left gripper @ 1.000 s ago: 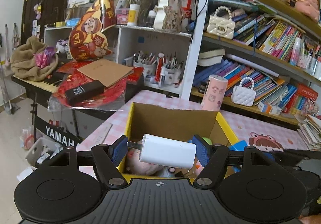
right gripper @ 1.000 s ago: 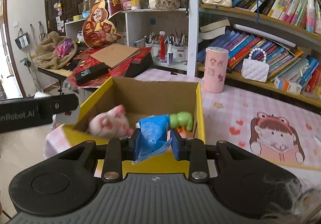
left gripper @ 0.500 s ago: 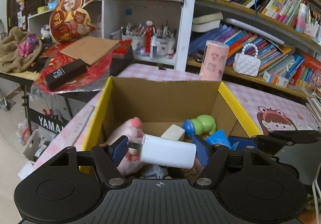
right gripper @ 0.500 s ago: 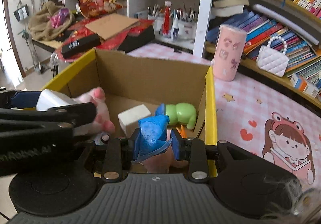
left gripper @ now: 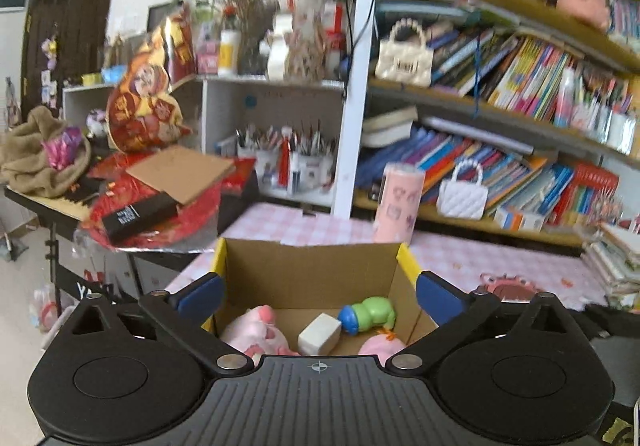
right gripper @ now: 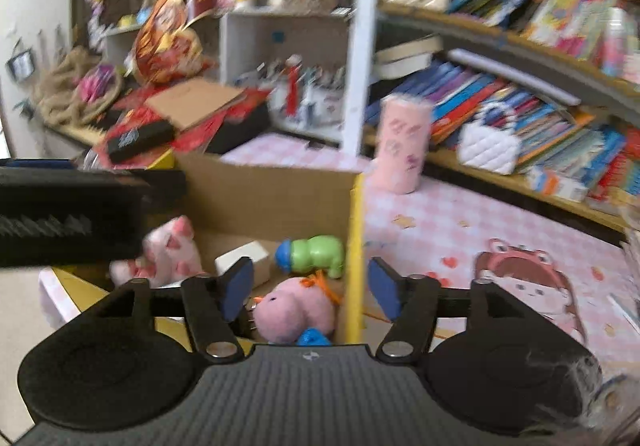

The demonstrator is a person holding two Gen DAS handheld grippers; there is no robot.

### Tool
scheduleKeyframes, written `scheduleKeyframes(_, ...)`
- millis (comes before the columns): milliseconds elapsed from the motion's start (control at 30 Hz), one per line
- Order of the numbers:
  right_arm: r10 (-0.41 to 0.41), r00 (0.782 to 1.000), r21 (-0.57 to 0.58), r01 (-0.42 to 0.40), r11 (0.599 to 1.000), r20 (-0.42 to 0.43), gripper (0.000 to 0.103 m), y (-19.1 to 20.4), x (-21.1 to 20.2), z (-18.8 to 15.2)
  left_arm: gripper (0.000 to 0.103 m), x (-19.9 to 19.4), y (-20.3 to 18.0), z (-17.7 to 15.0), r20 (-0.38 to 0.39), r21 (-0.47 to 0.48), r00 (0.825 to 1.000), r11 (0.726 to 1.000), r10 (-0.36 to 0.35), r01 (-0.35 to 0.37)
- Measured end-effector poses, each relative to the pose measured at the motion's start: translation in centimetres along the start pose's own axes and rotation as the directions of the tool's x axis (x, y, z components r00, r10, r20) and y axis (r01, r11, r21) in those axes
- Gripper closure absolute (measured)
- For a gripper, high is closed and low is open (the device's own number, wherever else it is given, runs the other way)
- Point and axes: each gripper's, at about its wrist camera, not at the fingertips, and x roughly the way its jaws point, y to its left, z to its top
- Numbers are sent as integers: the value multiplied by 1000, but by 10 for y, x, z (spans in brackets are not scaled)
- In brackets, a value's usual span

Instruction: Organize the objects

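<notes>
Left tool [left gripper: 318, 292]: fingers spread wide, gripping nothing, positioned over the near rim of the cardboard box [left gripper: 312, 266]. Right tool [right gripper: 310, 284]: fingers spread, gripping nothing, straddling the box's yellow right wall. Inside the box, at 12 o'clock from both tools, lie a pink plush pig [left gripper: 260, 330], a white block [left gripper: 319, 333], a green toy [left gripper: 370, 312] and a pink round plush [right gripper: 294, 312]. The box stands on a pink checked desk [right gripper: 440, 214]; a pink cylinder [left gripper: 398, 202] stands at 1 o'clock, with bookshelves [left gripper: 500, 86] beyond.

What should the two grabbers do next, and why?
Probably lift away from the cardboard box and look for another loose thing. Both the left gripper and the right gripper are open and empty, and the toys already lie inside.
</notes>
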Motion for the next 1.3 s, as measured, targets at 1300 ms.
scheduleKeyframes(1300,-458,867,209,494,844,-198,0,-36,-156,-152,0,-69,-74,-119,-282,247,959,968,28,44)
